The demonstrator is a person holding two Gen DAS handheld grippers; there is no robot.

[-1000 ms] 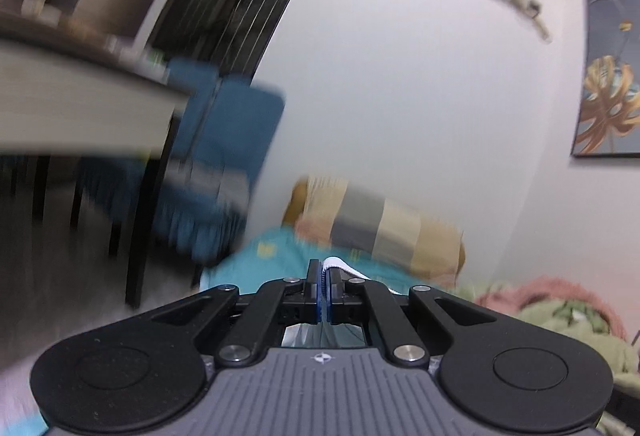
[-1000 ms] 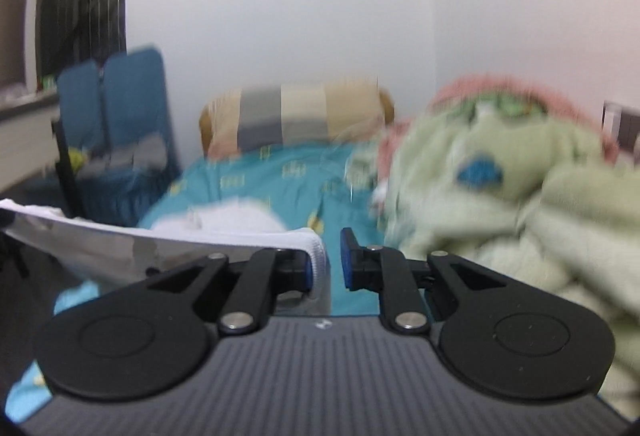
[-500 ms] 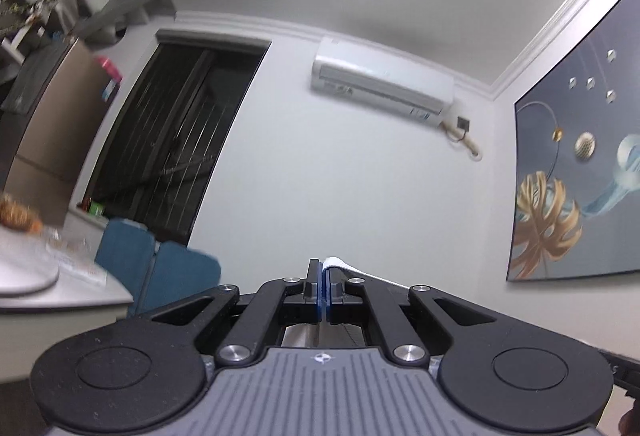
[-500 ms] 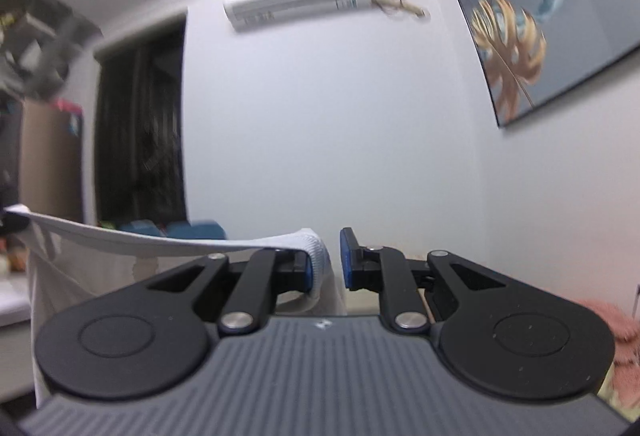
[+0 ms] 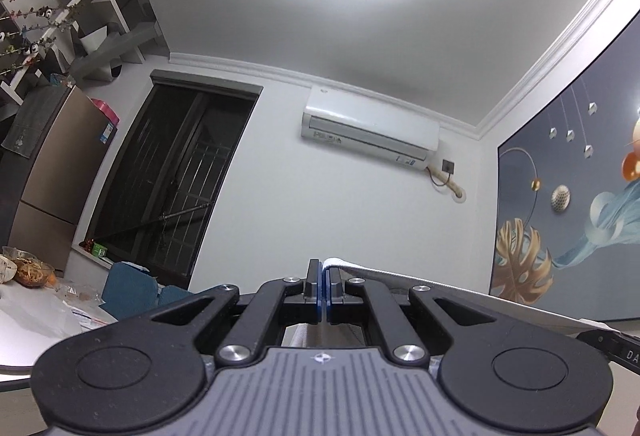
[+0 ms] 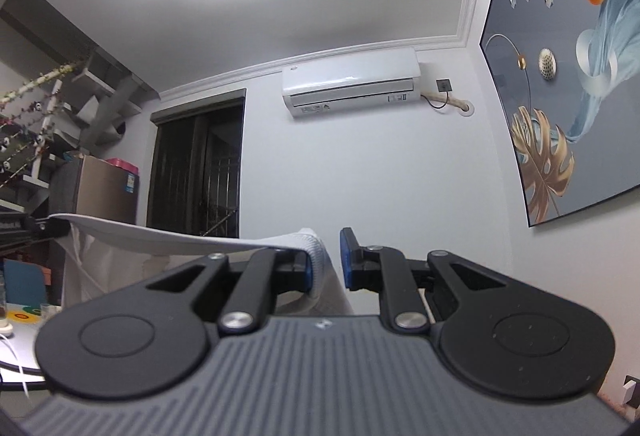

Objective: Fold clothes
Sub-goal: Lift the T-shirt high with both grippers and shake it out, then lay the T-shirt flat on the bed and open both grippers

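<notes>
A white garment [image 6: 160,238] hangs stretched between my two grippers, held up high in the room. My right gripper [image 6: 326,260] has the garment's ribbed hem [image 6: 316,256] pinched between its blue pads, and the cloth drapes down to the left below the taut edge. In the left wrist view, my left gripper [image 5: 323,276] is shut tight on a thin corner of the same garment [image 5: 440,284]. That edge runs off right toward the other gripper [image 5: 616,346]. Both grippers point slightly upward at the far wall.
An air conditioner [image 5: 368,134] is mounted on the far wall, with a dark barred door [image 5: 168,180] to its left. A large painting [image 6: 568,76] covers the right wall. A brown fridge [image 5: 52,172], a white table [image 5: 24,332] with food and a blue chair [image 5: 128,290] stand at the left.
Both grippers have risen from just above the bed to high in the room and tilted upward. The white garment came up with them. The bed and blankets have dropped out of view.
</notes>
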